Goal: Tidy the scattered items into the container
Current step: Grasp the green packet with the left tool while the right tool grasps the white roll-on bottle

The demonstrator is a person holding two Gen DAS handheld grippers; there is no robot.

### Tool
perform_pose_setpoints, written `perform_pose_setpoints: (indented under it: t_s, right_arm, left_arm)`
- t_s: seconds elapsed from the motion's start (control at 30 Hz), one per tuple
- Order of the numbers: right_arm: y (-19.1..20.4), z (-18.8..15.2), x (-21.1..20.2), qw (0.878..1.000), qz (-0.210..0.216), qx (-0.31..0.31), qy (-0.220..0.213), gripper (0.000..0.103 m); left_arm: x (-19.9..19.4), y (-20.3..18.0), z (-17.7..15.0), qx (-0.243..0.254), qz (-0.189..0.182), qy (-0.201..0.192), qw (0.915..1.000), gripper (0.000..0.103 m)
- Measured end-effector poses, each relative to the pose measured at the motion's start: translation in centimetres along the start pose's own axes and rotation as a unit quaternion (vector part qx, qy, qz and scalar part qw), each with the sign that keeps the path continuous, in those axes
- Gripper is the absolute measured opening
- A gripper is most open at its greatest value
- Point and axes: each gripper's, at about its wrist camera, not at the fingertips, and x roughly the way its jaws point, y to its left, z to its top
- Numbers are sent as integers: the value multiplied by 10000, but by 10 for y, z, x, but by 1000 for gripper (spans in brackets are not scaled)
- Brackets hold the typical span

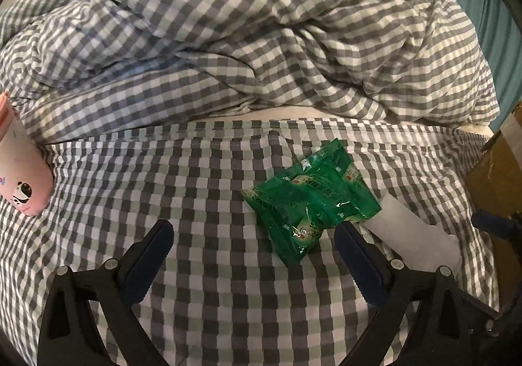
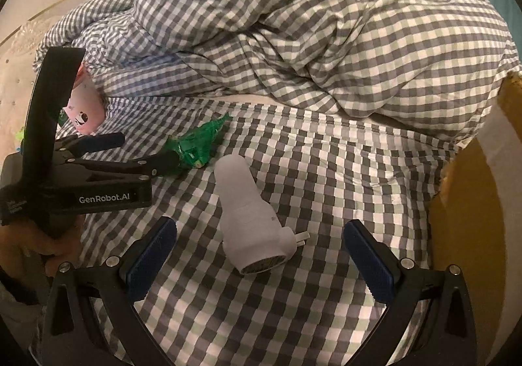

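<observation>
Holding both grippers low over the bed, we've got the left gripper (image 1: 253,232) spread wide with nothing between its pads, and its right finger tip sits right at the edge of the green snack packet (image 1: 310,199). Our right gripper (image 2: 261,232) is spread open too, and the white charger (image 2: 251,215) lies between its fingers without either pad touching it, prongs pointing right. In the right wrist view we can see the left gripper from the side, our hand (image 2: 29,245) wrapped around its handle down at the left edge. Plenty of flat room on the checked sheet (image 1: 202,176) ahead of both tools; the bunched-up checked duvet (image 1: 261,39) walls off the far side. A pink panda-print pouch (image 1: 23,183) rests off to the left against the duvet fold. The cardboard box (image 2: 469,202) stands at the right edge of the bed, well apart from the packet and nearer the charger. Teal wall behind on the right.
</observation>
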Motion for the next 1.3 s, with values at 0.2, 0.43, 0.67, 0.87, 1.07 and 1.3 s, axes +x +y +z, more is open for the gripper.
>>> perform_pose_setpoints:
  t_s: [0.2, 0.43, 0.67, 0.87, 1.07, 1.3]
  right_arm:
    - [-3, -5, 14, 9999, 80, 28, 62, 103]
    - [-7, -5, 28, 9997, 160, 62, 176, 88]
    - [-4, -7, 36, 9994, 226, 27, 260, 66]
    - [-8, -6, 33, 9990, 334, 201, 224, 66]
    - [-9, -4, 22, 9990, 342, 259, 147, 66]
    - [-6, 1, 1, 9992, 291, 277, 16, 66]
  left_arm:
    - [16, -5, -3, 23, -12, 118, 9999, 94]
    - [28, -13, -3, -5, 33, 119, 9999, 83]
    - [36, -20, 5, 66, -25, 21, 10000, 39]
    - [33, -24, 8, 71, -99, -5, 9999, 18]
    - [12, -17, 8, 78, -120, -80, 9999, 15]
    - [-23, -8, 10, 45, -121, -281, 9995, 14]
